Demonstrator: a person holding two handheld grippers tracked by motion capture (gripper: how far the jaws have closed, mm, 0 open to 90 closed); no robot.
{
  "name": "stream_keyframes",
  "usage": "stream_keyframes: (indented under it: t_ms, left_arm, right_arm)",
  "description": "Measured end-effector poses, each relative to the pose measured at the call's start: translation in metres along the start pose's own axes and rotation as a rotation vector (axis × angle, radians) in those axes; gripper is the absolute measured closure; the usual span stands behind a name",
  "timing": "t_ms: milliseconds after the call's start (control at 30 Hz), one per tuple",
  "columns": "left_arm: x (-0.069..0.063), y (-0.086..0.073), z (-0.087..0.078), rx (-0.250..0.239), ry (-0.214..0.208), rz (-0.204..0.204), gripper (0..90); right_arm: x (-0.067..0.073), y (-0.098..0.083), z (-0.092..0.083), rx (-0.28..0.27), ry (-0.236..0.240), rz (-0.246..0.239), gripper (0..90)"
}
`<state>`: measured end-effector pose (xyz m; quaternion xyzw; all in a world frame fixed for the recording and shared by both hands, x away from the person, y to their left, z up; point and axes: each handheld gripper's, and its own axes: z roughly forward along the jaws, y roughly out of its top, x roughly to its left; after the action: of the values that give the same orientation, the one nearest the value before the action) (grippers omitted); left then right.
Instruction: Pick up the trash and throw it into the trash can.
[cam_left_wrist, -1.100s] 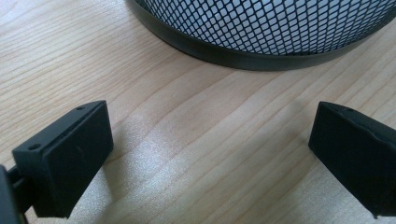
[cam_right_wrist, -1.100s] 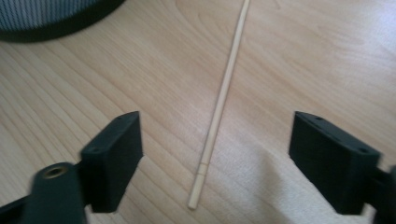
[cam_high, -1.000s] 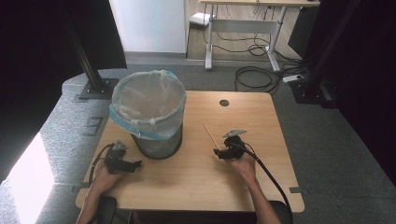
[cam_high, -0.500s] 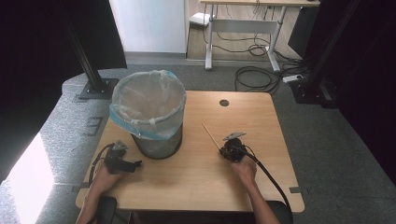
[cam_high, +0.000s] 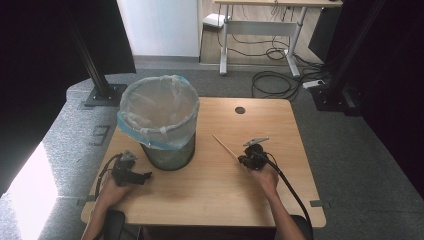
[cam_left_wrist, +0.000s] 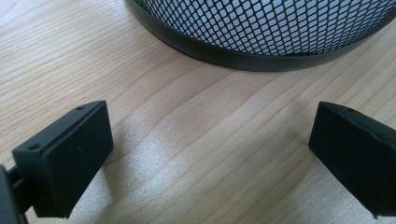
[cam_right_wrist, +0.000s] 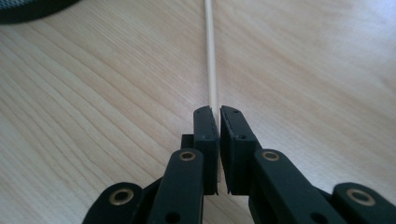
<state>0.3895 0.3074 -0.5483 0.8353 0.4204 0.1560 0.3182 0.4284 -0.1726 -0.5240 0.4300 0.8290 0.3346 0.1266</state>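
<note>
Thin pale wooden stick (cam_right_wrist: 211, 60), pinched at its near end by the right gripper (cam_right_wrist: 218, 116), whose jaws have just closed. Grasp step complete; next, a lift toward the bag-lined black mesh bin (cam_high: 161, 117) at ten o'clock. Left gripper (cam_left_wrist: 210, 154) rests released.

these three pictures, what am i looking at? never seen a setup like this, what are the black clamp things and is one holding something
A person sits at a wooden table with a hand-held two-jaw clamp tool in each hand. The wide picture comes from a camera above, looking down at the table. The other two come from small cameras mounted on the tools, looking along their black jaws.

On the table stands a mesh waste bin lined with a plastic bag, and beside it lies a thin wooden stick.

The left gripper is open with nothing between its jaws, resting near the bin's base. The right gripper has just closed its jaws on the near end of the stick, which runs away from it across the table.
</note>
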Motion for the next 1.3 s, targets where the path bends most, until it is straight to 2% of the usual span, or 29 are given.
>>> stream_keyframes:
  t_ms: [167,433,933,1233,1300]
  left_arm:
    - [0.0,0.0,0.0,-0.001,-0.001,0.0,0.0]
    - [0.0,0.0,0.0,0.0,0.0,-0.001,0.0]
    - [0.0,0.0,0.0,-0.001,0.0,-0.001,0.0]
    - [0.0,0.0,0.0,-0.001,0.0,-0.003,0.0]
    - [0.0,0.0,0.0,-0.001,0.001,-0.001,0.0]
  right_arm:
    - [-0.004,0.01,-0.015,-0.022,0.018,-0.005,84.6]
    - [-0.004,0.035,-0.043,-0.037,0.022,-0.038,84.6]
    - [-0.008,0.072,-0.083,-0.091,0.051,-0.065,84.6]
    - [-0.011,0.103,-0.12,-0.14,0.078,-0.076,84.6]
    - [-0.01,0.115,-0.133,-0.153,0.079,-0.086,84.6]
